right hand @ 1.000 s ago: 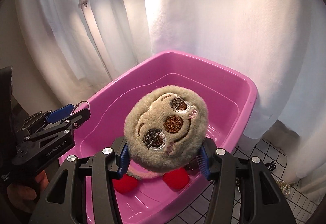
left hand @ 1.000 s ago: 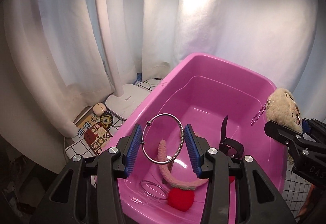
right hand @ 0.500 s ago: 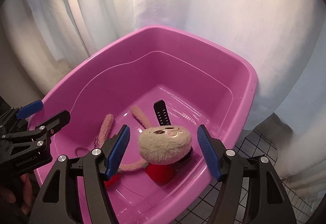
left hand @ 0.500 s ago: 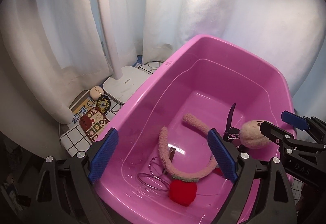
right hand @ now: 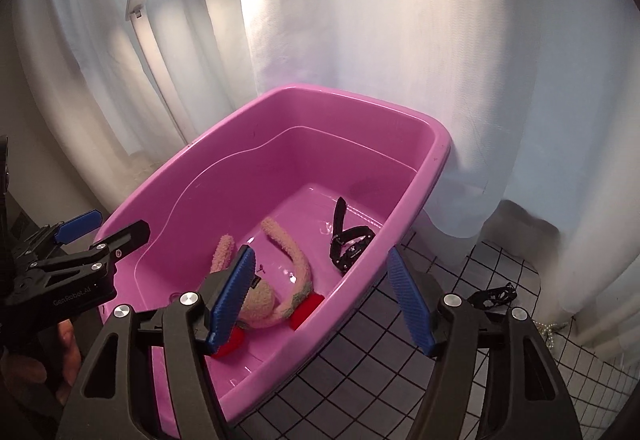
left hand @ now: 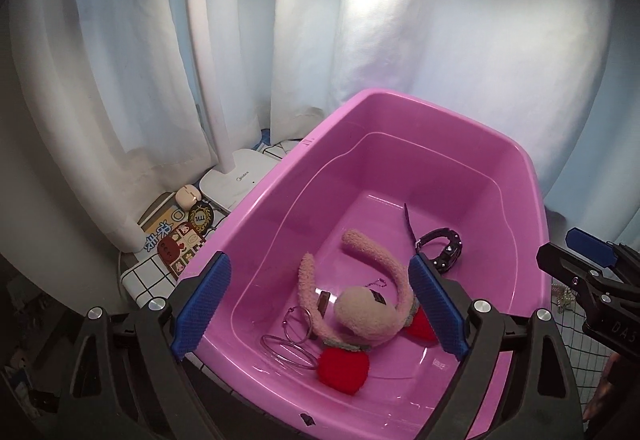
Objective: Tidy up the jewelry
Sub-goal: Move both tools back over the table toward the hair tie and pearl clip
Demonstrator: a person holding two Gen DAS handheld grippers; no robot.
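Note:
A pink tub (left hand: 280, 184) (right hand: 432, 144) holds a beige plush charm (left hand: 368, 316) (right hand: 260, 304), a fuzzy pink headband (left hand: 384, 260) (right hand: 292, 252) with red apples (left hand: 344, 370), silver bangles (left hand: 290, 350) and a black watch (left hand: 442, 246) (right hand: 352, 246). My left gripper (left hand: 320, 310) is open and empty above the tub's near end. My right gripper (right hand: 322, 300) is open and empty above the tub's near right rim. Each gripper shows at the edge of the other's view.
A white lamp base (left hand: 236, 180) and its pole stand left of the tub, beside a small case (left hand: 188, 196) and printed cards (left hand: 176, 236). A black item (right hand: 494, 294) and pearl beads (right hand: 554, 330) lie on the gridded cloth at right. White curtains hang behind.
My left gripper opened and the silver bangle dropped into the tub. My right gripper opened and the plush charm fell onto the headband. Both grippers have drawn back a little.

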